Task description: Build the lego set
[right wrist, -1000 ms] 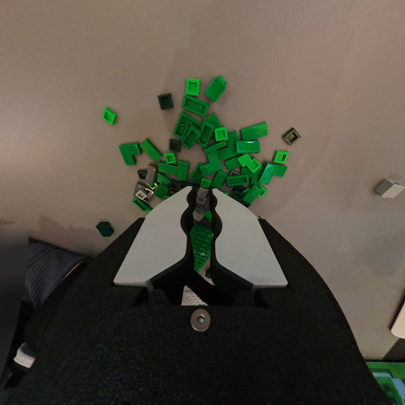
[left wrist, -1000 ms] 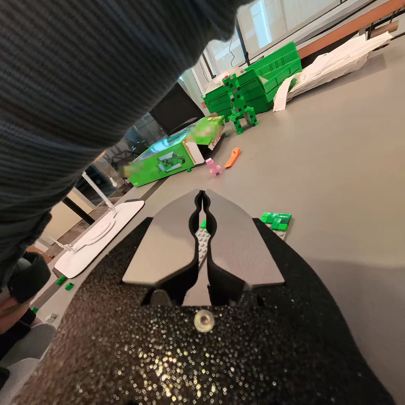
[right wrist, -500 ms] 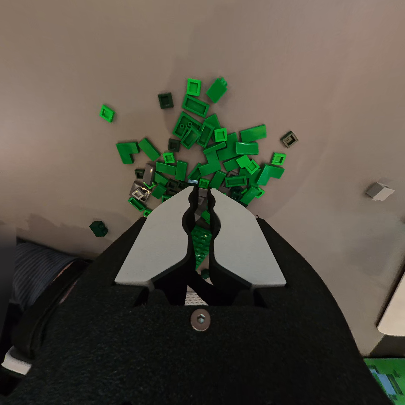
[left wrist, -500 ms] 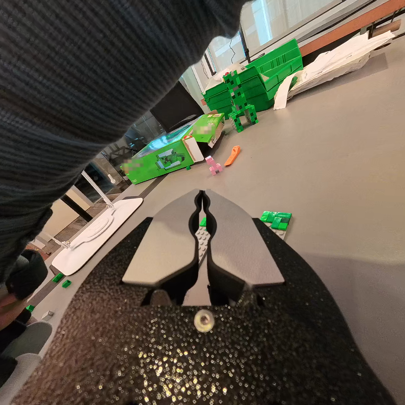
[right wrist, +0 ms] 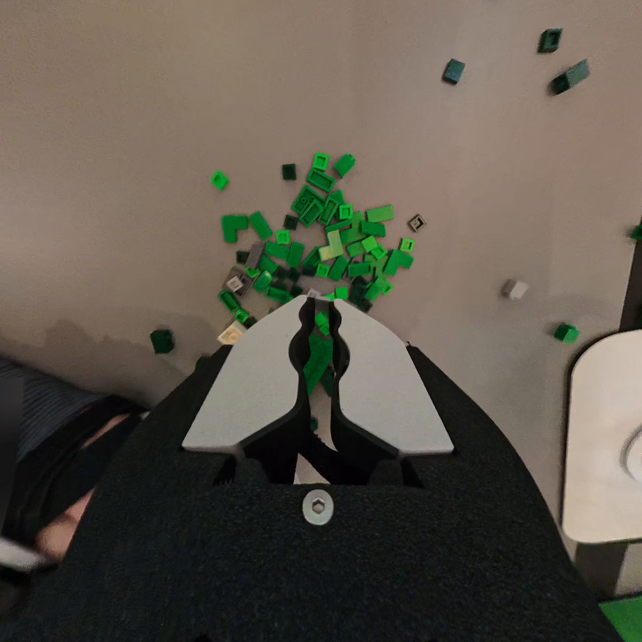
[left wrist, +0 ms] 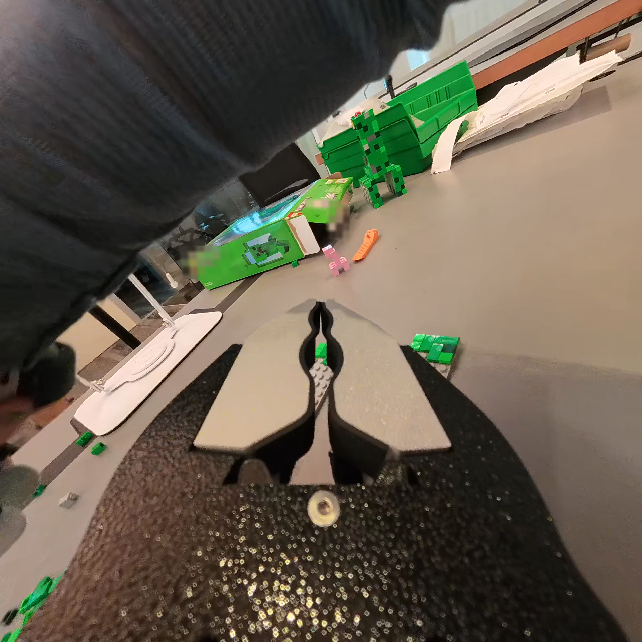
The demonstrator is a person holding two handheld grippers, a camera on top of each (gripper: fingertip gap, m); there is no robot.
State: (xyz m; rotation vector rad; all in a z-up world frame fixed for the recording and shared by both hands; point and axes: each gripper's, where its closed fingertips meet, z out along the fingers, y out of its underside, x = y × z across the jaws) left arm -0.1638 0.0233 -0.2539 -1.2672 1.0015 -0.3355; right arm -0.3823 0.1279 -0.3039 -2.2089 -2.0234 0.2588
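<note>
A small grey piece [right wrist: 319,301] sits pinched at the tips of the right gripper [right wrist: 319,305], above the green pile [right wrist: 323,243] on the table [right wrist: 139,139]. The left gripper [left wrist: 321,309] is closed, empty, over the grey plate [left wrist: 321,377].

My right gripper [right wrist: 320,305] has pulled up and back from the pile of green pieces [right wrist: 319,239], carrying a small grey piece [right wrist: 319,303] pinched at its tips; the pile now looks smaller, and a white stand base [right wrist: 604,437] has entered right of it
</note>
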